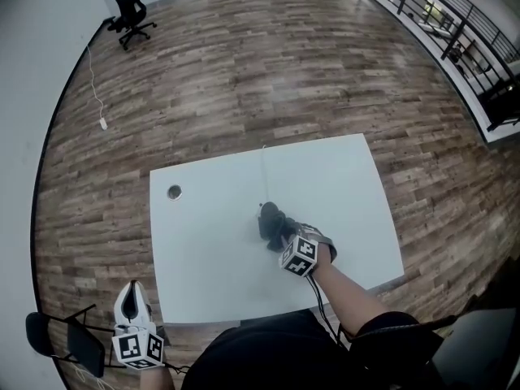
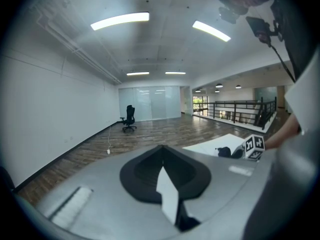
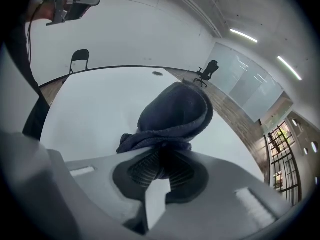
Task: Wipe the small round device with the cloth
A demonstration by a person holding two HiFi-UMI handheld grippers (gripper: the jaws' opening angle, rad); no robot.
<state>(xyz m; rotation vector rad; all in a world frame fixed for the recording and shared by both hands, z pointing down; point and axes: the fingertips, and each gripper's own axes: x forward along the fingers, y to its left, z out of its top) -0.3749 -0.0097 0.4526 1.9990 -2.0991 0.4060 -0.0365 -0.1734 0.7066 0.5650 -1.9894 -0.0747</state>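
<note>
My right gripper (image 1: pixel 277 233) is shut on a dark blue-grey cloth (image 1: pixel 270 219), which is bunched up and pressed down on the white table (image 1: pixel 211 258) near its middle. In the right gripper view the cloth (image 3: pixel 175 111) bulges out in front of my right gripper (image 3: pixel 162 156) and hides whatever lies under it. A thin cable (image 1: pixel 262 177) runs from the table's far edge to the cloth. A small round thing (image 1: pixel 174 192) sits at the table's far left, apart from the cloth. My left gripper (image 1: pixel 130 301) hangs low off the table's near left corner, shut and empty.
A black folding chair (image 1: pixel 65 340) stands by the table's near left corner, close to my left gripper. An office chair (image 1: pixel 130 10) stands far off on the wood floor. A railing (image 1: pixel 455 23) runs along the far right.
</note>
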